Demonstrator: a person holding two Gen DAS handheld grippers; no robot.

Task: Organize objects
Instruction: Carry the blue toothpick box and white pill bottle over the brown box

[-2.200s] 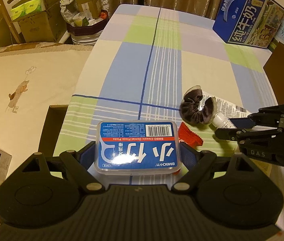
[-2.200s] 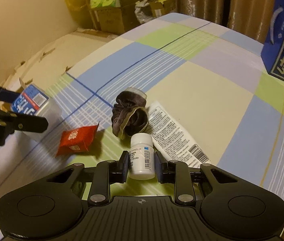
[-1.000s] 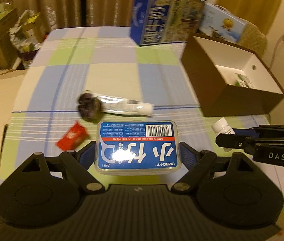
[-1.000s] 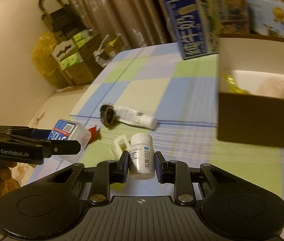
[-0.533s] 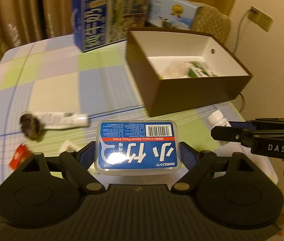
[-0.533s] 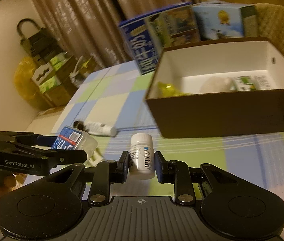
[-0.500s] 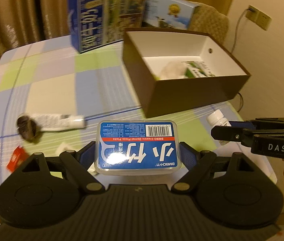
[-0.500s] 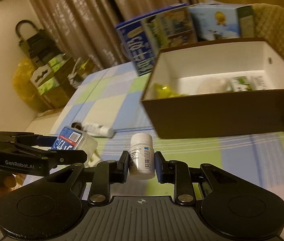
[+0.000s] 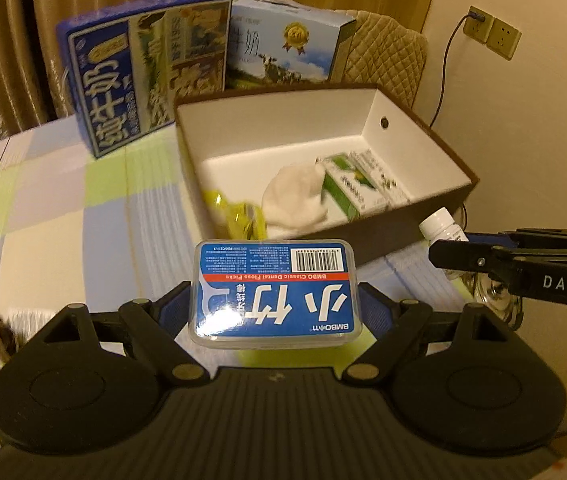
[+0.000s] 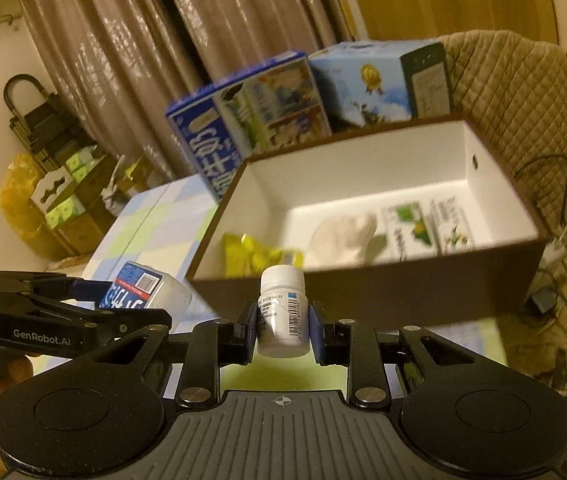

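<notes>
We carry both things level toward the brown box (image 9: 367, 236) at the table's far corner: left gripper (image 9: 275, 300) clamps the floss box (image 9: 275, 292), right gripper (image 10: 282, 320) pinches the pill bottle (image 10: 282, 312) upright

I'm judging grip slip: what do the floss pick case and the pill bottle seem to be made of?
Floss pick case: likely clear hard plastic, glossy, with glare on its blue label and see-through edges. Pill bottle: probably white opaque plastic with a ribbed cap and a smooth printed label.
</notes>
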